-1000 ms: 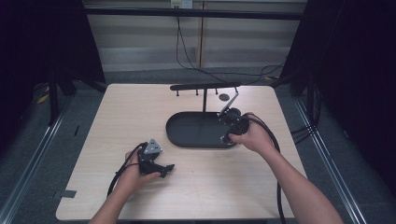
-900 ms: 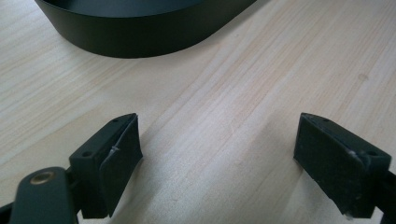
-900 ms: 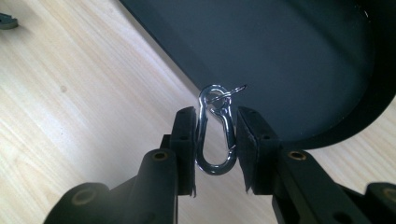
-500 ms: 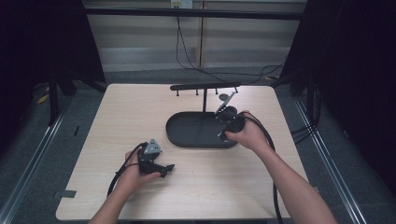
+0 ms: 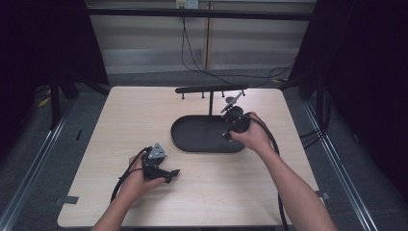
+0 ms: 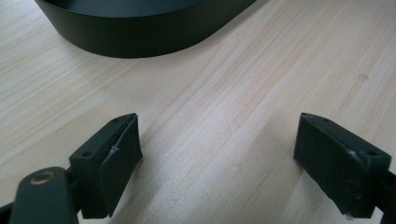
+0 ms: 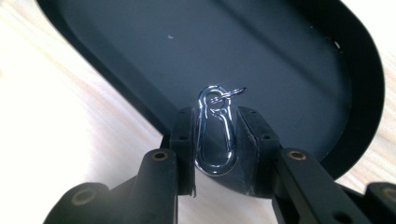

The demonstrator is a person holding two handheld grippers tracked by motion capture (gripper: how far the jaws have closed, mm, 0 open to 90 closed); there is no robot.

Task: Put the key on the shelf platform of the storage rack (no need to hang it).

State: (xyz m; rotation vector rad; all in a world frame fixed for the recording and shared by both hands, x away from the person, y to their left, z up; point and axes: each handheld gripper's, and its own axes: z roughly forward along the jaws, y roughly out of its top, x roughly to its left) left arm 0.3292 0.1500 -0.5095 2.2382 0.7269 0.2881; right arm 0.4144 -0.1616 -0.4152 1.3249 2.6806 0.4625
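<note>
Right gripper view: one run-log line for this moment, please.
right claw: shut on carabiner over black tray | left claw: open, over table

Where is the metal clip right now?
In the right gripper view the metal clip is pinched between the right gripper jaws, held over the near rim of the black oval tray.

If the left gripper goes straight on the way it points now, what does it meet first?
Probably the black tray. The left gripper is open with bare table ahead, and the tray wall lies beyond, slightly to the left, so it might pass just beside it.
</note>
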